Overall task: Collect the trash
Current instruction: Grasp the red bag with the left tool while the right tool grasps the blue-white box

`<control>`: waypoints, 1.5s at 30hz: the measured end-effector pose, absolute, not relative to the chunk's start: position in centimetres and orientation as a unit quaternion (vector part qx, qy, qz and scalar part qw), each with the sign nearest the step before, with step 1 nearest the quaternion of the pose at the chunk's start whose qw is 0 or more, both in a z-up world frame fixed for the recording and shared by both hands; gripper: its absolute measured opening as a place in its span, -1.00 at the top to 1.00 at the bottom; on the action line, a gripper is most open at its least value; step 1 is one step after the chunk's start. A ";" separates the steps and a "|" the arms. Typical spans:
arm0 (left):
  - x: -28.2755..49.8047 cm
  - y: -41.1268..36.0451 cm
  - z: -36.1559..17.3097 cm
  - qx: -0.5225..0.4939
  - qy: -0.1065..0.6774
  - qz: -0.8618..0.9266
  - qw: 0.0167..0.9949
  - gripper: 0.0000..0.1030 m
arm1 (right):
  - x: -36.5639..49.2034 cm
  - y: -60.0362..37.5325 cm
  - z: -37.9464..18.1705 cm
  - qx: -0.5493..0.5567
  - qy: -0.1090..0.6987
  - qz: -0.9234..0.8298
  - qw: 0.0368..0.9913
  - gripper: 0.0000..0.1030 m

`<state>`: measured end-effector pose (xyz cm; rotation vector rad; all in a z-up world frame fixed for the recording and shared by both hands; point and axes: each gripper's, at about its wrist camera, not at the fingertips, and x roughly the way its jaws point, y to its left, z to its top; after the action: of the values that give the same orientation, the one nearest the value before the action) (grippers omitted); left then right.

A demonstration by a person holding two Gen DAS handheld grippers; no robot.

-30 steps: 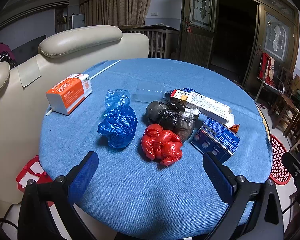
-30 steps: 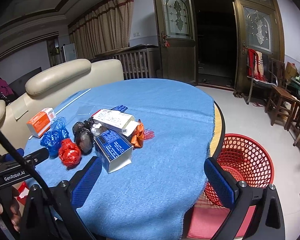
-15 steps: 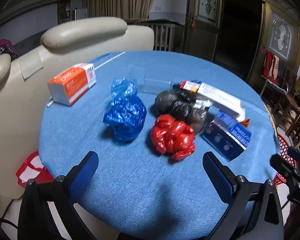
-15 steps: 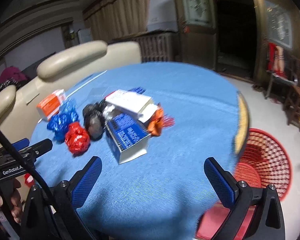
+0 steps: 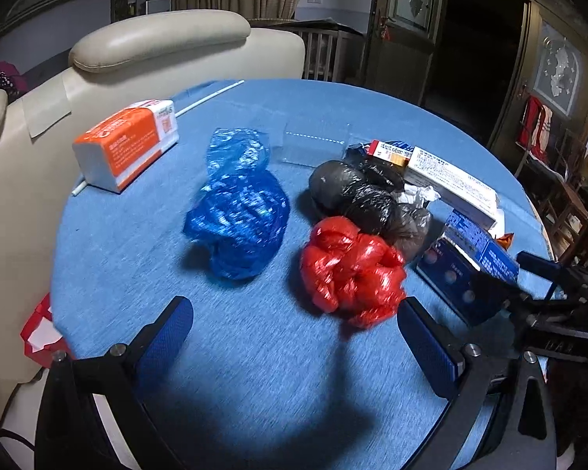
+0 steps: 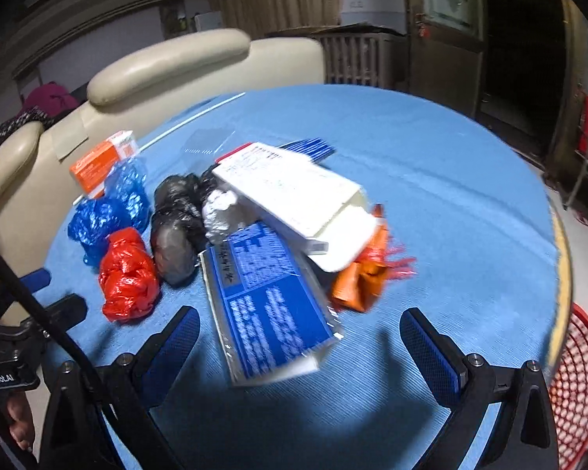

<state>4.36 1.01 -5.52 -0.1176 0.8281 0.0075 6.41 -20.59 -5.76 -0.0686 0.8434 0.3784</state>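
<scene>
Trash lies on a round table with a blue cloth (image 5: pixel 254 372). In the left wrist view a blue bag (image 5: pixel 239 215), a red bag (image 5: pixel 351 270), black bags (image 5: pixel 364 196), a blue box (image 5: pixel 470 270), a white box (image 5: pixel 450 184) and an orange box (image 5: pixel 127 143) show. My left gripper (image 5: pixel 294 340) is open and empty, just in front of the red bag. In the right wrist view my right gripper (image 6: pixel 300 348) is open and empty, with the blue box (image 6: pixel 270 305) between its fingers' line. An orange wrapper (image 6: pixel 362 278) lies right of the box.
A red mesh basket (image 6: pixel 576 387) stands on the floor to the right of the table. A cream sofa (image 5: pixel 156 39) backs the table's left side. A white straw (image 5: pixel 211 98) and a clear plastic sheet (image 5: pixel 313 145) lie at the far side.
Both grippers have moved forward toward the trash pile. The right one turned left, away from the basket, onto the blue box. Both stayed open.
</scene>
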 end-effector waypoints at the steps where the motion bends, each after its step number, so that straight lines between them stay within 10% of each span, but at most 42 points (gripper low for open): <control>1: 4.7 0.8 -5.6 -0.056 0.403 0.002 0.914 -1.00 | 6.6 -20.3 -5.9 -0.037 0.409 0.190 0.892 -0.93; 3: 5.2 0.3 -5.7 -0.052 0.408 -0.001 0.912 -1.00 | 6.5 -19.8 -6.3 -0.049 0.411 0.196 0.889 -0.43; 7: 6.3 -0.7 -5.8 -0.047 0.408 -0.009 0.912 -1.00 | 5.5 -19.9 -6.0 -0.041 0.396 0.201 0.895 -0.33; 17: 9.5 -1.9 -7.2 -0.030 0.419 -0.015 0.907 -1.00 | 2.0 -23.9 -4.8 0.021 0.378 0.182 0.908 -0.29; 19: 9.7 -2.1 -7.4 -0.032 0.423 -0.029 0.905 -0.75 | 1.7 -24.3 -4.7 0.031 0.376 0.179 0.909 -0.29; 20: 9.7 -2.2 -7.6 -0.029 0.428 -0.037 0.902 -0.31 | 1.6 -24.5 -4.8 0.036 0.376 0.178 0.908 -0.29; 45: 4.6 -12.4 1.0 0.024 0.329 -0.178 0.927 -0.25 | -3.5 -41.3 -1.2 0.192 0.284 -0.006 0.939 -0.28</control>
<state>4.58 -12.37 1.03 0.0482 0.6735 -0.3641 -3.49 -41.33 -1.25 0.3913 0.5803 -0.0117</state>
